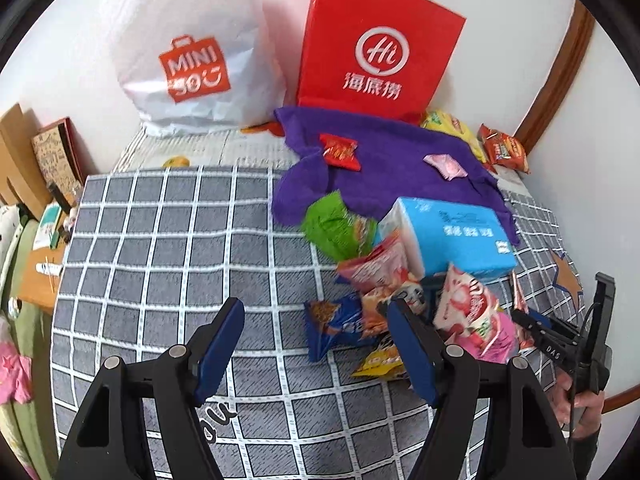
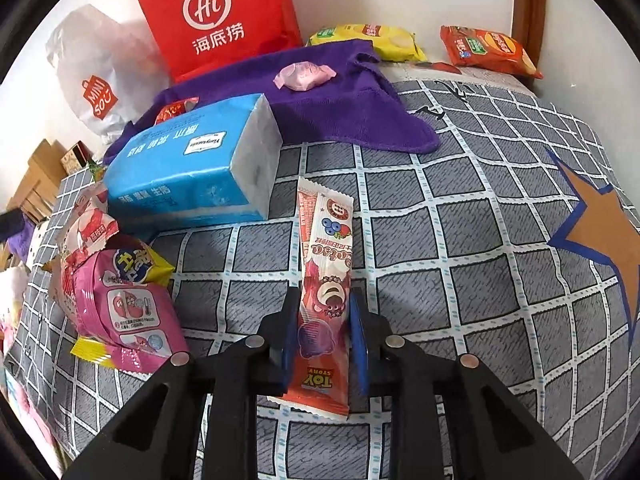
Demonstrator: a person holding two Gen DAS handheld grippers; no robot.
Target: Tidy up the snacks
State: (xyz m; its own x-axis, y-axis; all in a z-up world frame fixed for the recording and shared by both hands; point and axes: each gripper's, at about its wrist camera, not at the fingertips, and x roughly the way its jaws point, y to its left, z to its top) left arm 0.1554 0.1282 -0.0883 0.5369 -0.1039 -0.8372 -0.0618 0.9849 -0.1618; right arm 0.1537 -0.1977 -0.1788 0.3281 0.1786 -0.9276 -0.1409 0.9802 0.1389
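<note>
My right gripper (image 2: 325, 294) is shut on a long pink and red stick packet (image 2: 326, 248), whose far end points away over the checked bedcover (image 2: 460, 220). In the left wrist view that gripper (image 1: 532, 320) shows at the right edge, in a person's hand. My left gripper (image 1: 315, 306) stands open above the cover, nothing between its fingers. Just beyond its tips lies a heap of snacks: a blue packet (image 1: 336, 324), a green packet (image 1: 336, 228), a pink strawberry bag (image 1: 472, 312) and a yellow packet (image 1: 378, 364).
A blue tissue pack (image 2: 188, 164) lies beside the heap on a purple cloth (image 2: 320, 104) that bears a pink sweet (image 2: 304, 76) and a red sweet (image 1: 339, 151). Red paper bag (image 1: 376, 44) and white bag (image 1: 188, 52) stand against the wall. Yellow chips (image 2: 372, 40) and orange chips (image 2: 488, 50) lie behind.
</note>
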